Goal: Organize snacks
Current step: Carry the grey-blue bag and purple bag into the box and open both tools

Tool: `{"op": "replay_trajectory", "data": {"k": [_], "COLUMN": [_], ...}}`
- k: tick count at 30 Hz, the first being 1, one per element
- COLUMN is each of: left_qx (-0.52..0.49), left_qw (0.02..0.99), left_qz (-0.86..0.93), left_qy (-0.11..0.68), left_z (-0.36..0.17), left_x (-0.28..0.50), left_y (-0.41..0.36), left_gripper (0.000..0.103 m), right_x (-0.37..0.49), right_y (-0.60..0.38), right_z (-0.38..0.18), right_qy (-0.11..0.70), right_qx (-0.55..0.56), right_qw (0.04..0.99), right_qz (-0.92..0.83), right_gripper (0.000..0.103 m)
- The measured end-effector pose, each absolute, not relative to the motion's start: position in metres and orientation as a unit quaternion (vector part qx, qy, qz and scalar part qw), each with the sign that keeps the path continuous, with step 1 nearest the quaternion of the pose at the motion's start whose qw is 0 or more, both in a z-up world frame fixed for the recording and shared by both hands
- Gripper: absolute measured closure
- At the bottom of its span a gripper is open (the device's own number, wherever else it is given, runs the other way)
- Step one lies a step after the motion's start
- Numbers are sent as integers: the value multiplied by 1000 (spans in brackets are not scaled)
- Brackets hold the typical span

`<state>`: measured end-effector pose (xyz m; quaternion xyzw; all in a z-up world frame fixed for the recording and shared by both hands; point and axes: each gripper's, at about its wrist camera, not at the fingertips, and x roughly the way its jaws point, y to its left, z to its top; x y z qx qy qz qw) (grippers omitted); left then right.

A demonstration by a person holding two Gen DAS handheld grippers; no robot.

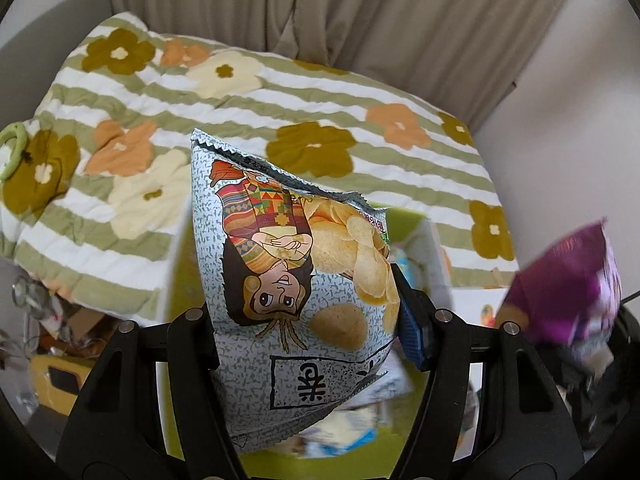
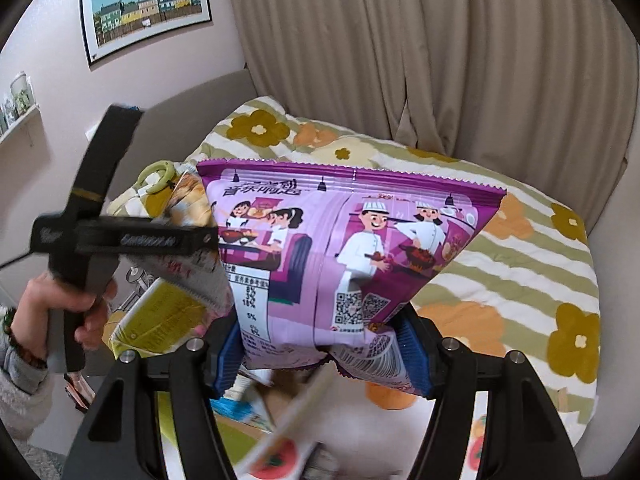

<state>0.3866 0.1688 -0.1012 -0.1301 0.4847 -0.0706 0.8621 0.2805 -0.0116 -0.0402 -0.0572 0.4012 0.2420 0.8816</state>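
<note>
Left wrist view: left claw [image 1: 312, 344] clamping grey chip bag [image 1: 296, 280] at frame centre; right claw [image 2: 324, 344] gripping purple snack bag [image 2: 344, 256], centre.

We see a pale grey speckled chip bag [image 1: 280, 292] printed with a cartoon figure in a striped, many-coloured robe and golden chips. The other snack bag [image 2: 352, 256] is purple with white-clad cartoon chefs. The quilt [image 1: 248, 108] has green and white stripes with olive, orange and cream flowers. The curtain [image 2: 420, 48] is beige.
</note>
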Motion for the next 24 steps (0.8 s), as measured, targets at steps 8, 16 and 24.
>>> {"op": "replay_trajectory", "data": {"k": [8,16,24], "left_qx": [-91,-50,-30], "left_qw": [858,872,876], "left_qz": [-71,-75,-74], "left_qy": [501,482,476], "left_z": [-119,-107,-107], "left_x": [403,394,377], "left_y": [186,186,190], "left_gripper": [32,0,0], "right_x": [258,241,222], "right_y": [26,38,65], "right_z": [-55,-55,-73], "right_qy": [427,435,458], "right_qx": [-31,-20,-40], "right_qw": [874,873,858], "right_qz": [231,217,228], "right_gripper": [41,41,41]}}
